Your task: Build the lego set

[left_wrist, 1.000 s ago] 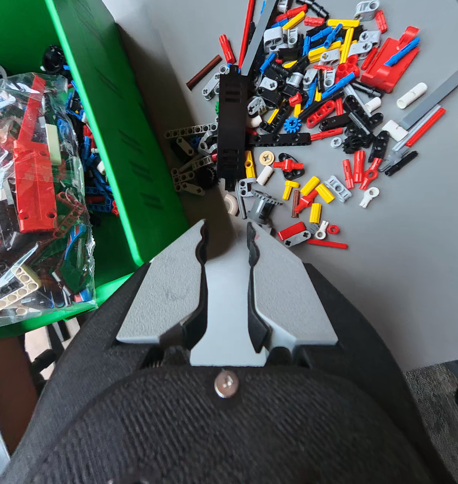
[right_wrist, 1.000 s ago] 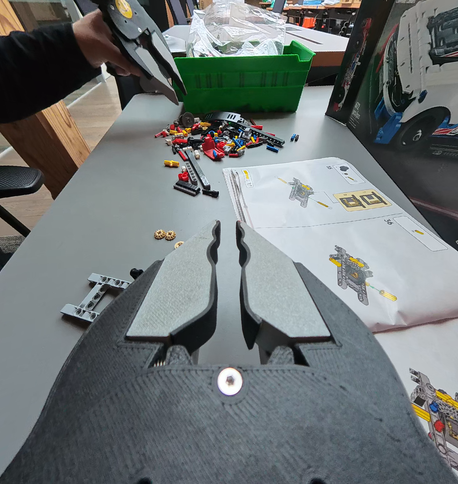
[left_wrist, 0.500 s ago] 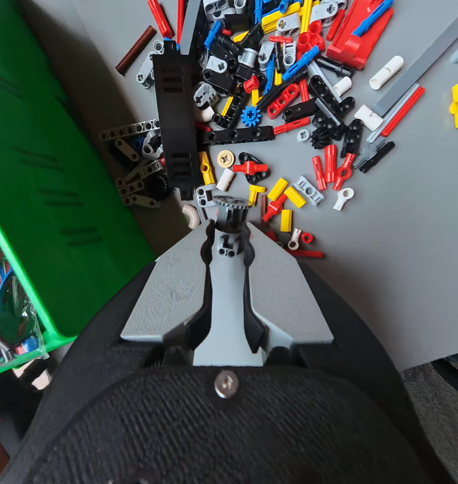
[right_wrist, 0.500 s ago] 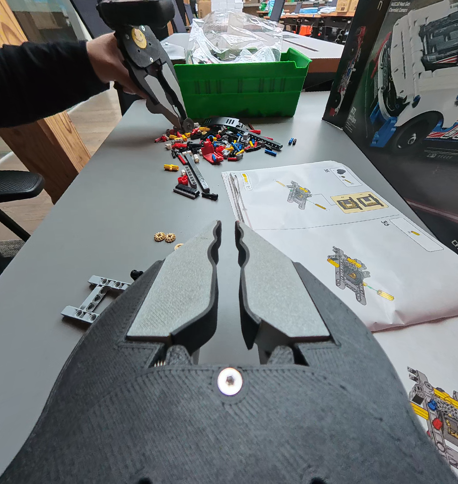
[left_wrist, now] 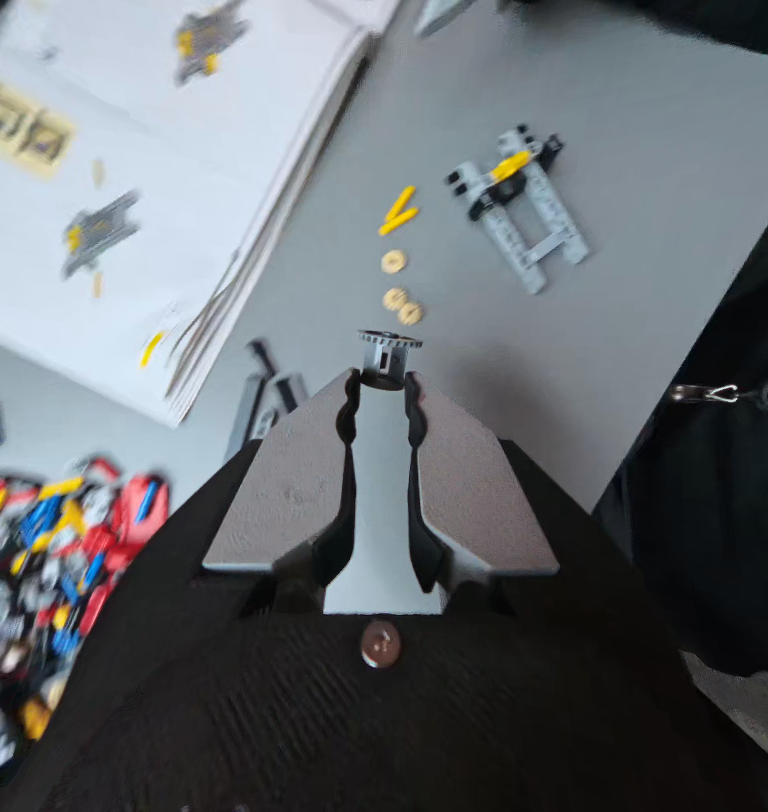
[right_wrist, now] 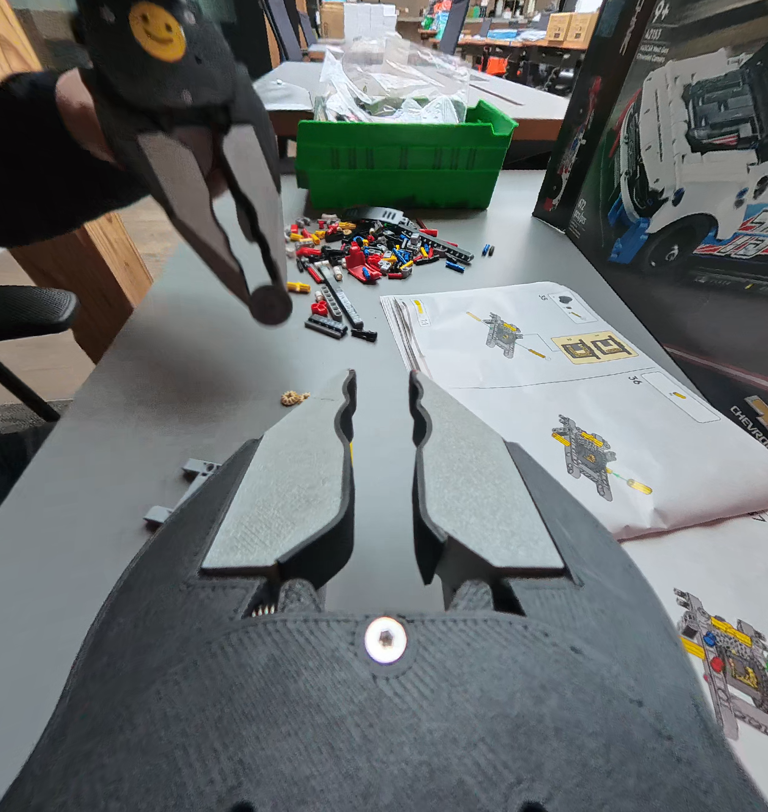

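My left gripper [left_wrist: 381, 380] is shut on a grey gear piece [left_wrist: 386, 358] with a toothed ring, held by the fingertips above the grey table. In the right wrist view the left gripper [right_wrist: 266, 303] hangs in the air with that piece [right_wrist: 271, 307]. Beyond it lie tan gears [left_wrist: 402, 303], two yellow axles [left_wrist: 397, 211] and a grey frame assembly [left_wrist: 523, 206]. My right gripper [right_wrist: 382, 386] is open and empty, low over the table. The tan gears [right_wrist: 294, 397] lie just left of its fingertips, and the grey frame [right_wrist: 184, 487] is partly hidden under it.
A pile of loose pieces [right_wrist: 373, 250] lies in front of a green bin [right_wrist: 400, 167] holding plastic bags. An open instruction booklet [right_wrist: 549, 395] lies on the right, with the set's box [right_wrist: 681, 175] standing behind it. A person's sleeve and hand [right_wrist: 30, 167] hold the left gripper.
My left gripper closed on the grey gear piece in the pile, lifted it and carried it toward the tan gears and frame. My right gripper opened wider and moved forward over the frame.
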Demonstrator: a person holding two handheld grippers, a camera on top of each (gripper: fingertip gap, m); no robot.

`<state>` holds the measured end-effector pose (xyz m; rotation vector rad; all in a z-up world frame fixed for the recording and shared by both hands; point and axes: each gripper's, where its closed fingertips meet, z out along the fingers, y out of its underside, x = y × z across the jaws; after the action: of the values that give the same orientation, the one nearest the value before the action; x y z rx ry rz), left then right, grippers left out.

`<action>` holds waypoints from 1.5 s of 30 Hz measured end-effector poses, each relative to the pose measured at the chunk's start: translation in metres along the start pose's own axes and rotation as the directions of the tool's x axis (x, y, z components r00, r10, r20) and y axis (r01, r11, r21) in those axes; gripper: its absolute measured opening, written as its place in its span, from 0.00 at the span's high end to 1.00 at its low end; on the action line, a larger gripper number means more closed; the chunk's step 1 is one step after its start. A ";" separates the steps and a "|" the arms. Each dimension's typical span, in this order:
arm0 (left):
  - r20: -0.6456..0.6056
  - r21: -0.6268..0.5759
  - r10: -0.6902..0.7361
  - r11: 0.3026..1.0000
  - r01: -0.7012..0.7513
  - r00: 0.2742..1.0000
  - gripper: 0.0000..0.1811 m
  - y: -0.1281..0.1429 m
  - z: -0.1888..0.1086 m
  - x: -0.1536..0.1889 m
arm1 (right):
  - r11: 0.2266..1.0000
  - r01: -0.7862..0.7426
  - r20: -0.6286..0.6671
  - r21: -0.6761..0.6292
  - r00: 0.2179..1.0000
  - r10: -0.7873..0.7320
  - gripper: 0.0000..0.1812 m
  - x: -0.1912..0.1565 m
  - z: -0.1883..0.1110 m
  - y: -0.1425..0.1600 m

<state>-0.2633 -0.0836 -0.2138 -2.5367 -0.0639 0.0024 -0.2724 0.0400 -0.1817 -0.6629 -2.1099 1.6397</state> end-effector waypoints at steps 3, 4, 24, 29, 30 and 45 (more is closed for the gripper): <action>-0.057 -0.027 0.121 0.992 -0.123 0.991 0.90 -0.024 0.033 0.037 | 1.000 0.015 -0.037 0.019 0.999 -0.014 0.87 -0.009 -0.012 0.002; -0.076 -0.022 0.155 0.987 -0.157 0.985 0.90 -0.030 0.040 0.048 | 1.000 0.012 -0.056 -0.006 0.998 -0.012 0.87 -0.009 -0.016 0.010; -0.075 0.009 0.487 0.873 -0.488 0.870 0.90 -0.060 0.055 0.105 | 0.910 0.342 -0.067 -0.233 0.928 -0.366 0.88 -0.115 -0.020 0.037; -0.069 0.040 0.413 0.911 -0.411 0.908 0.90 -0.053 0.054 0.108 | 0.859 0.427 -0.066 -0.282 0.885 -0.461 0.92 -0.122 -0.015 0.045; -0.062 0.043 0.388 0.922 -0.386 0.920 0.90 -0.048 0.053 0.106 | 0.855 0.433 -0.062 -0.284 0.882 -0.467 1.00 -0.123 -0.016 0.046; -0.119 0.126 0.068 0.991 -0.053 0.990 0.90 0.007 0.052 0.083 | 0.920 0.317 -0.072 -0.231 0.937 -0.341 0.90 -0.124 -0.023 0.047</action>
<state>-0.1812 -0.0558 -0.2591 -2.4087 0.0611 -0.1228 -0.1526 -0.0039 -0.2233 -0.4189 -2.1940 1.1781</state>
